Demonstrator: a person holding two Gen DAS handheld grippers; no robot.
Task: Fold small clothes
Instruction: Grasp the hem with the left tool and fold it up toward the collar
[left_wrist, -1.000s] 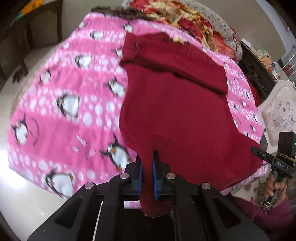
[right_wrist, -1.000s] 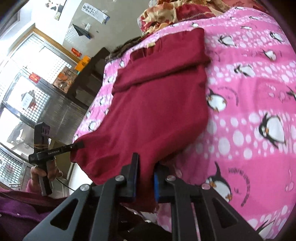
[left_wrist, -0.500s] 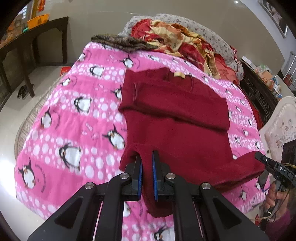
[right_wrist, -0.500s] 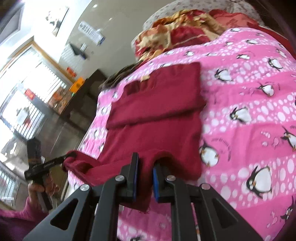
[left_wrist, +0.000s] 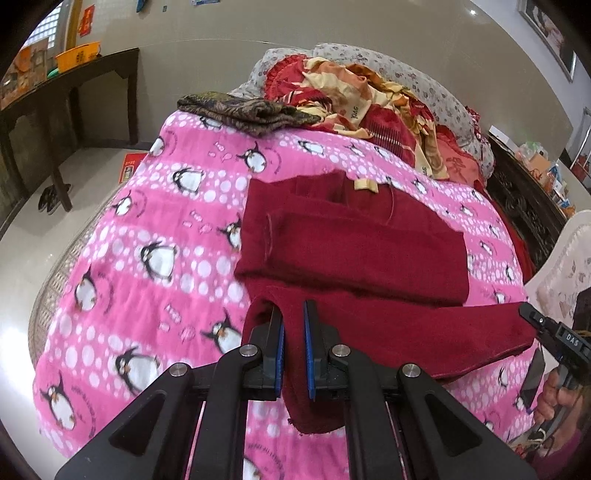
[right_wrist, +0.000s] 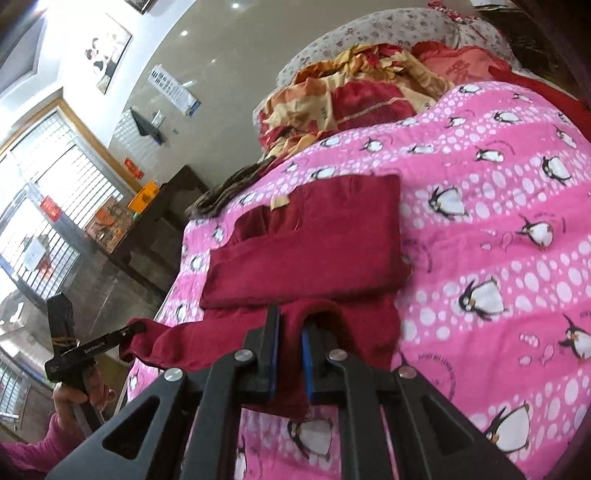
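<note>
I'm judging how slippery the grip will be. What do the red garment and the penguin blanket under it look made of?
Red garment: looks like thick, matte fleece or a brushed knit; its surface is fuzzy and its folded edges are soft. Penguin blanket: probably plush printed fleece, with a velvety nap and no sheen. The exact fibre cannot be told in either.
</note>
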